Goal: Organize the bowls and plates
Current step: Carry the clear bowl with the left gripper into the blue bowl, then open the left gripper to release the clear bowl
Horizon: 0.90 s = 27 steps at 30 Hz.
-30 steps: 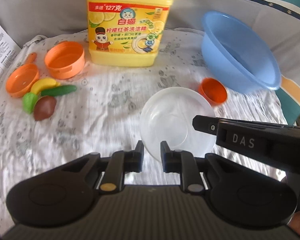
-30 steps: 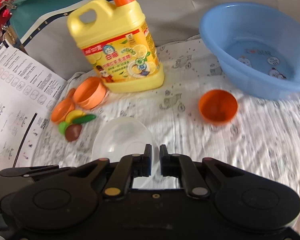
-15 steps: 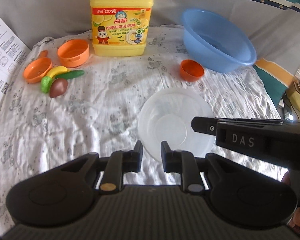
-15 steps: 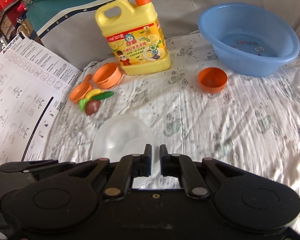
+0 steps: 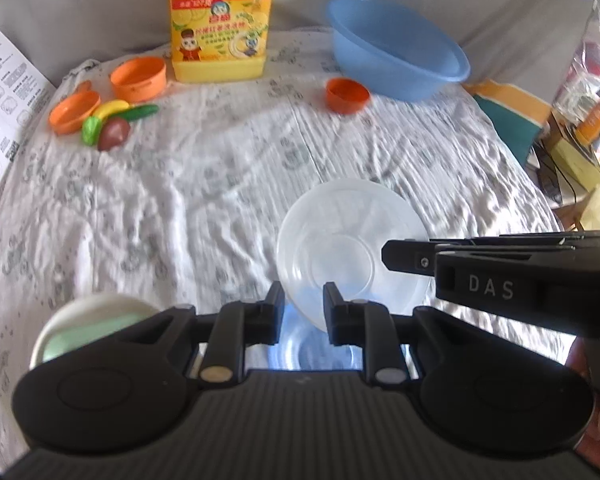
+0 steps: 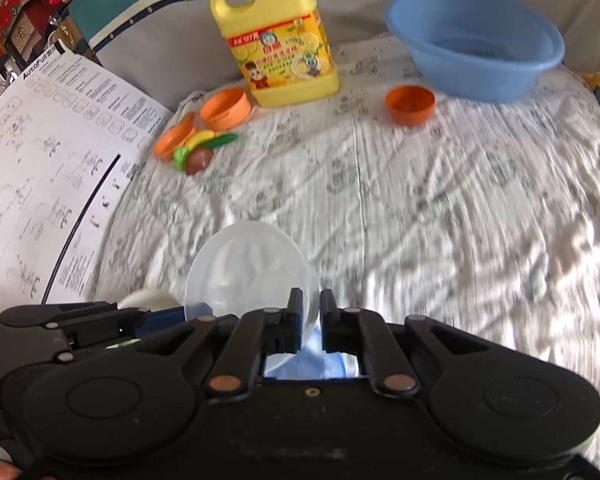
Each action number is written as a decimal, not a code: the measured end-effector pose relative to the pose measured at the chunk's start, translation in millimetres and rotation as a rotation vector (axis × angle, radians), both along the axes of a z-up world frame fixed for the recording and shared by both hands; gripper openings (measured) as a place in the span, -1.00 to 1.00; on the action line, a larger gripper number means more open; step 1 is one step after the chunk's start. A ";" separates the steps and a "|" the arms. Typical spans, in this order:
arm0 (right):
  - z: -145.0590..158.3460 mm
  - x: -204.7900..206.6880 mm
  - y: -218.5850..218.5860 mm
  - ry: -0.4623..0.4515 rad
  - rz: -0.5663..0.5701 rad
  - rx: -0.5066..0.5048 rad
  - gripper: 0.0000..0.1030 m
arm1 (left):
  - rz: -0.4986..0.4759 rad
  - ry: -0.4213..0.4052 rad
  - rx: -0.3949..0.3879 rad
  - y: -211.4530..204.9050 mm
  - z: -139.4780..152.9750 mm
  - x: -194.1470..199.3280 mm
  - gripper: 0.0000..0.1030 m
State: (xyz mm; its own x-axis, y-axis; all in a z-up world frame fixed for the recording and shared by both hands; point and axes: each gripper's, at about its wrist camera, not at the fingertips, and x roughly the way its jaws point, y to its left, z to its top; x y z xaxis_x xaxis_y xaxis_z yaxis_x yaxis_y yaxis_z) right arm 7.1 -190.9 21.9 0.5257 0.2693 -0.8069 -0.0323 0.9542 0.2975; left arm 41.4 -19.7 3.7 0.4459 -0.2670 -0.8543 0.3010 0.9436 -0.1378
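Observation:
A clear plastic bowl [image 5: 352, 240] hangs tilted over the white patterned cloth [image 5: 204, 200], gripped at two spots on its rim. My left gripper [image 5: 302, 308] is shut on its near rim. My right gripper [image 6: 311, 312] is shut on the rim of the same clear bowl [image 6: 248, 268], and its fingers [image 5: 412, 258] reach in from the right in the left wrist view. Just under the held bowl something blue [image 5: 300, 344] shows between my left fingers, mostly hidden. A white bowl with a pale green inside [image 5: 92, 320] sits at the near left.
At the far side stand a yellow detergent bottle [image 5: 220, 28], a blue basin [image 5: 396, 52], a small orange bowl [image 5: 347, 95], two orange cups [image 5: 138, 78] and toy fruits [image 5: 112, 128]. A printed paper sheet [image 6: 40, 184] lies along the left edge.
Both grippers have drawn back toward the near side with the clear bowl, so the far objects look smaller. The white-and-green bowl and the blue thing have come into view.

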 end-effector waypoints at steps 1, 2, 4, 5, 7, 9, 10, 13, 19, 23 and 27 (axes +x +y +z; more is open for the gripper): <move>-2.5 -4.2 -0.4 0.008 0.000 0.002 -0.83 | -0.006 0.004 0.000 0.3 -1.9 -4.8 -0.63; -5.0 -8.3 -0.9 0.017 0.001 0.004 -0.83 | -0.011 0.007 0.000 0.2 -3.8 -8.5 -0.63; -9.2 -15.9 -0.3 0.029 0.006 0.003 -0.83 | -0.021 0.010 0.003 0.4 -7.1 -16.7 -0.62; -11.3 -19.0 -0.1 0.036 0.008 0.004 -0.82 | -0.023 0.012 0.003 0.4 -9.1 -20.4 -0.62; -15.3 -24.0 1.3 0.048 0.011 0.004 -0.82 | -0.025 0.022 0.004 1.0 -13.8 -25.4 -0.62; -18.1 -28.8 2.9 0.053 0.016 0.001 -0.80 | -0.030 0.029 0.011 1.0 -17.9 -28.7 -0.61; -19.0 -30.1 3.8 0.056 0.017 -0.001 -0.79 | -0.032 0.031 0.014 0.9 -19.6 -29.0 -0.60; -22.9 -31.6 5.6 0.065 0.019 -0.003 -0.79 | -0.037 0.035 0.028 -0.6 -23.9 -29.1 -0.59; -28.6 -30.5 5.8 0.088 0.020 0.008 -0.77 | -0.043 0.043 0.039 -1.0 -30.1 -28.5 -0.56; -31.1 -28.8 6.4 0.101 0.025 0.014 -0.76 | -0.042 0.049 0.045 -0.4 -33.6 -27.9 -0.55; -31.5 -28.2 8.1 0.105 0.028 0.013 -0.70 | -0.040 0.044 0.047 0.5 -33.3 -27.4 -0.53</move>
